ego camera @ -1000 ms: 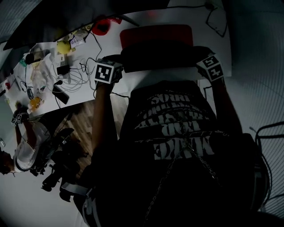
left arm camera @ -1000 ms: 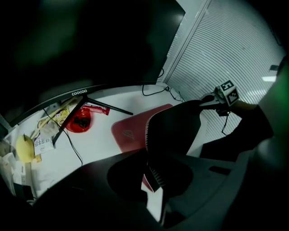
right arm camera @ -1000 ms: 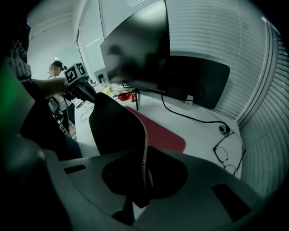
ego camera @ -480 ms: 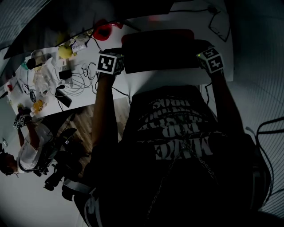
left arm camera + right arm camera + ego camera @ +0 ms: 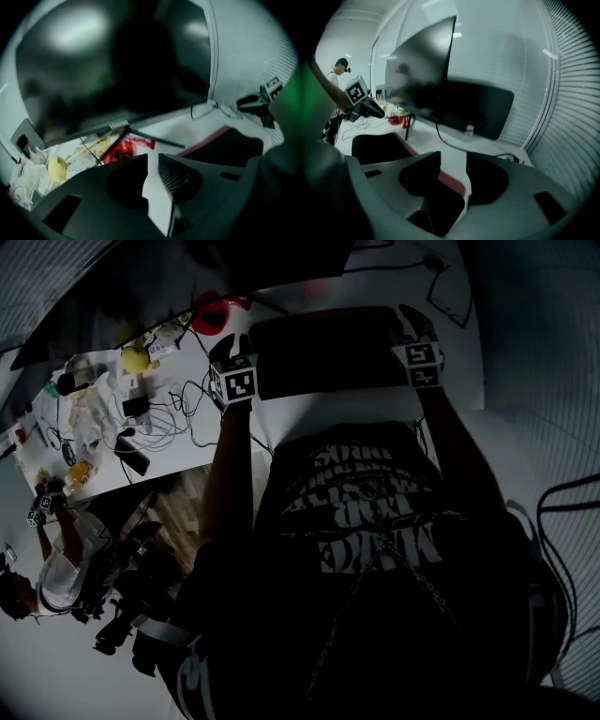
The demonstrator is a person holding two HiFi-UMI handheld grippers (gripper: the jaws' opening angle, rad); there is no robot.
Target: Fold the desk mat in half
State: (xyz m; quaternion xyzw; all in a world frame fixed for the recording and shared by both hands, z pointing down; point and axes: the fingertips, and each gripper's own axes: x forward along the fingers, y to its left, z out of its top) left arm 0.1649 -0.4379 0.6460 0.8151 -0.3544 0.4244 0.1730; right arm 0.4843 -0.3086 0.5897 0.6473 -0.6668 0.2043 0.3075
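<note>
Left gripper (image 5: 153,161): jaws a narrow gap apart, just been opening; only the white desk top (image 5: 309,407) shows between them. Black rectangular desk mat with red edge (image 5: 323,345) lies folded on the desk between both grippers. Right gripper (image 5: 453,164): jaws wide, just been opening. The mat's red edge sits under the gap, unpinched.

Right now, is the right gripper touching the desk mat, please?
Cannot tell. In the right gripper view, the right gripper has just opened its jaws with a corner of the desk mat between them; contact is hidden.
</note>
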